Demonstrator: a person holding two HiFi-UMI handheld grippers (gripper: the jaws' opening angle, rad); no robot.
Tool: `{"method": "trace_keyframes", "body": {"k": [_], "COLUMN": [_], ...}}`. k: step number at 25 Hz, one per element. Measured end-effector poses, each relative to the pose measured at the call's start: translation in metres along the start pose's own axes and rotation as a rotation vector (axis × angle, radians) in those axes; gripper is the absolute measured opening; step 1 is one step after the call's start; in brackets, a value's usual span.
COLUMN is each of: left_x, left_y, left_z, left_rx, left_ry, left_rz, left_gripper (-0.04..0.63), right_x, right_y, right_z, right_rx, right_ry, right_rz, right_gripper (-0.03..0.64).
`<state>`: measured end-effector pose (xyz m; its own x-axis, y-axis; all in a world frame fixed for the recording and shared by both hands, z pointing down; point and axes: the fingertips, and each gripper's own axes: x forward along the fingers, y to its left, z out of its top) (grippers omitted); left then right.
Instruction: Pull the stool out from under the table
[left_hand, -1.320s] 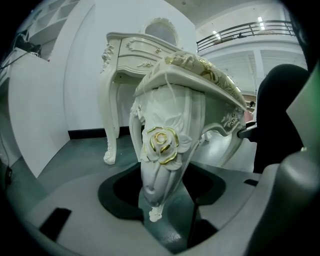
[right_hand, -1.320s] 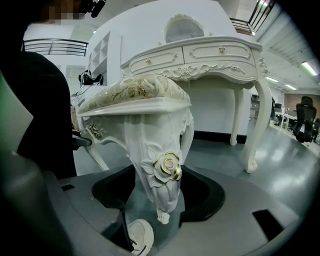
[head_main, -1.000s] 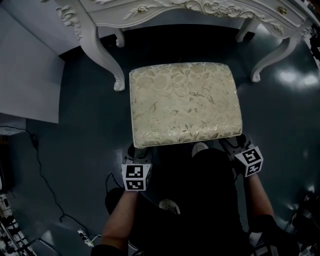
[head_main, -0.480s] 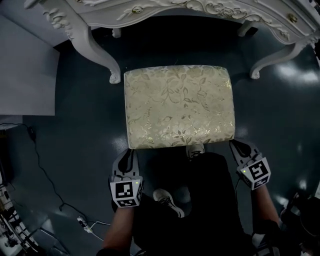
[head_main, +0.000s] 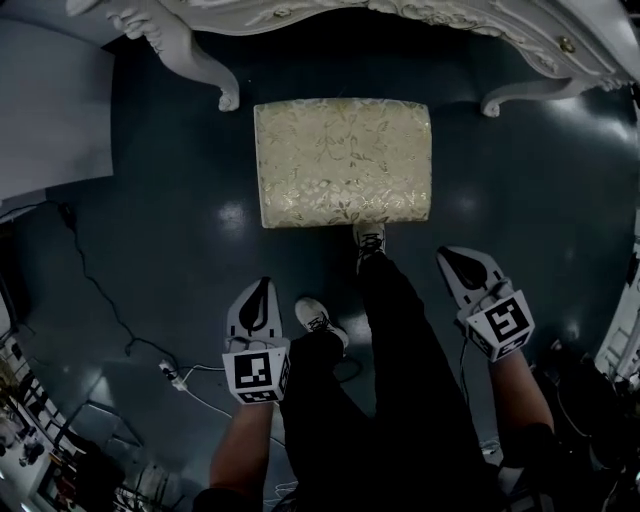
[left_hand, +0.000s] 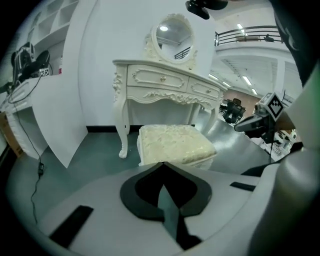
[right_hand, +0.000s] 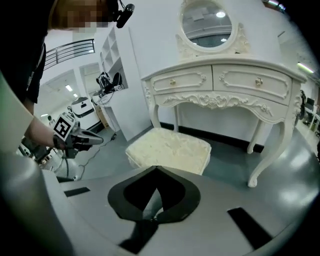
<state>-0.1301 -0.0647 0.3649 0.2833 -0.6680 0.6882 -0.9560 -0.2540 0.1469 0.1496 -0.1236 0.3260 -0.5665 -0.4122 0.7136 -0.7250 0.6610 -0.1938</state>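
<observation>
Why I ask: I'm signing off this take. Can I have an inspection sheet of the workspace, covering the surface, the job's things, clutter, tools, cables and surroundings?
Surface: dark glossy floor, bare around the stool.
Job's things: stool upright, out in front of the table, a strip of floor between them; nothing on its cushion.
Clutter: nothing seen near the stool.
Tools: left tool shut, its jaws have just been closing on nothing; right tool shut, empty. Both are apart from the stool.
Cables: black cable snakes over the floor at left; white cable beside the left tool.
Surroundings: white panel at left; oval mirror on the table; a shoe at the stool's near edge.
</observation>
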Motion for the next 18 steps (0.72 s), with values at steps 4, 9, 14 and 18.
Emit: {"method": "trace_keyframes", "body": {"k": [4,9,14,18], "left_x": [-0.071,-0.149,-0.242,-0.301], "left_y": [-0.031,-0.063,-0.077,-0.106], "left_z": [0.052,0.104,0.164,0.186], "left_rx": [0.003,0.034,0.082,0.140], "left_ry": [0.018,-0.008,-0.066,-0.100], "left_rz": [-0.029,-0.095,-0.152,-0.194], "left_gripper": [0.008,0.008,0.008,0.008], "right_x": [-0.048,-0.105,-0.172,-0.238], "right_y": [0.033,0.068,0.121,0.161], "right_z": [0.070,0.124,0.196,0.224], "right_rx": [0.020,0.041,0.053,0.043], "right_ry": [-0.051,-0.110,-0.211,-0.273], "right_rz": [0.002,-0.025,-0.063,-0.075], "right_gripper": [0.028,0.028,0.028,0.028]}}
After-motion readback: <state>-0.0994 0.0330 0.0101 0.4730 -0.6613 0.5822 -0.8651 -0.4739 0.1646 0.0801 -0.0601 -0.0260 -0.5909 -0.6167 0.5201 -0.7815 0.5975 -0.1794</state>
